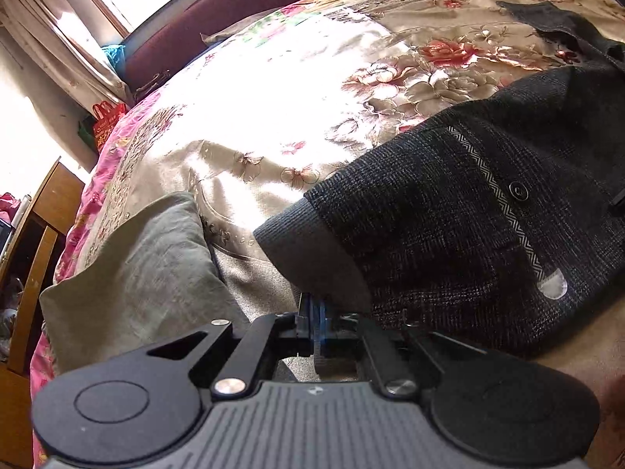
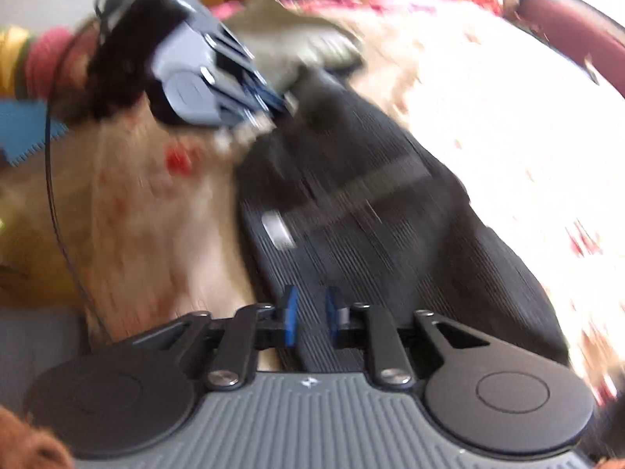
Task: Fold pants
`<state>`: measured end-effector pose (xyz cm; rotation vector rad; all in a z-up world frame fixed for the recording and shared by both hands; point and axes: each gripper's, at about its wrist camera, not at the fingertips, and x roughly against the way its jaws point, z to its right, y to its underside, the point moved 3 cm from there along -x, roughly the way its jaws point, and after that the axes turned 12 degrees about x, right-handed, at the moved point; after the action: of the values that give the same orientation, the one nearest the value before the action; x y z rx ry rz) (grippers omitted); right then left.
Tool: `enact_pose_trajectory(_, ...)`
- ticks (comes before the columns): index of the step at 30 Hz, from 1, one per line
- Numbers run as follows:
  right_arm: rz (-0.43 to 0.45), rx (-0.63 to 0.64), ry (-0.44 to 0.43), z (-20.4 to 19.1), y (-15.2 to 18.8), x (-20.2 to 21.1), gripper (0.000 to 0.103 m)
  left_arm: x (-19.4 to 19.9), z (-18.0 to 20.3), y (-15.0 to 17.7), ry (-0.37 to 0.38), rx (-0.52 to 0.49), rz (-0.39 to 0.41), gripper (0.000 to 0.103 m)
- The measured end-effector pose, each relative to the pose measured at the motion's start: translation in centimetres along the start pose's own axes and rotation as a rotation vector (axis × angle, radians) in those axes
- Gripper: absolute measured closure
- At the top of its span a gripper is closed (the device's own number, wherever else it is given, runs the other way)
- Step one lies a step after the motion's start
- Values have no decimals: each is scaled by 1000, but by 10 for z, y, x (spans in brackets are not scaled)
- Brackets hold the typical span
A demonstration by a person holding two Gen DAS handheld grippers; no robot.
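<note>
Dark grey checked pants point(image 1: 449, 226) lie across a floral bedspread point(image 1: 273, 90); a herringbone pocket trim and a button show on them. My left gripper point(image 1: 318, 312) is shut on the pants' ribbed dark cuff point(image 1: 304, 254) at the near edge. In the blurred right wrist view the pants point(image 2: 371, 211) stretch away from my right gripper point(image 2: 312, 314), whose blue-padded fingers point(image 2: 291, 312) stand slightly apart over the cloth with nothing between them. The left gripper point(image 2: 269, 111) shows there at the pants' far end.
A grey-green pillow point(image 1: 133, 269) lies left of the cuff. A maroon headboard point(image 1: 218, 19) and a window are behind the bed. Wooden furniture point(image 1: 35, 258) stands off the bed's left side.
</note>
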<state>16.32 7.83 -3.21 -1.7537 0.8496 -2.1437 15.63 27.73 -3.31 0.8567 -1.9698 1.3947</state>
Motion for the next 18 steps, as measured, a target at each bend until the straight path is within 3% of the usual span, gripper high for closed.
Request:
enact_pose_trajectory(1, 32, 22, 1, -5, -10, -7, 67, 4, -3, 1, 4, 13, 0, 73)
enact_pose_trajectory(5, 107, 86, 29, -23, -40, -46, 64, 17, -13, 1, 33, 90, 11, 55)
enact_pose_trajectory(11, 100, 115, 29, -40, -57, -90, 62, 18, -13, -12, 50, 171, 122, 55)
enact_pose_trajectory(13, 116, 120, 26, -39, -59, -88, 63, 8, -9, -15, 54, 188, 111, 55)
enact_pose_trajectory(15, 110, 93, 9, -32, -52, -74, 64, -17, 1, -7, 2, 115, 27, 53)
enact_pose_trajectory(16, 101, 59, 8, -26, -44, -64, 69, -26, 4, -1, -29, 90, -8, 53)
enact_pose_trajectory(18, 84, -43, 23, -5, -20, -31, 69, -21, 6, 1, -50, 90, -4, 53)
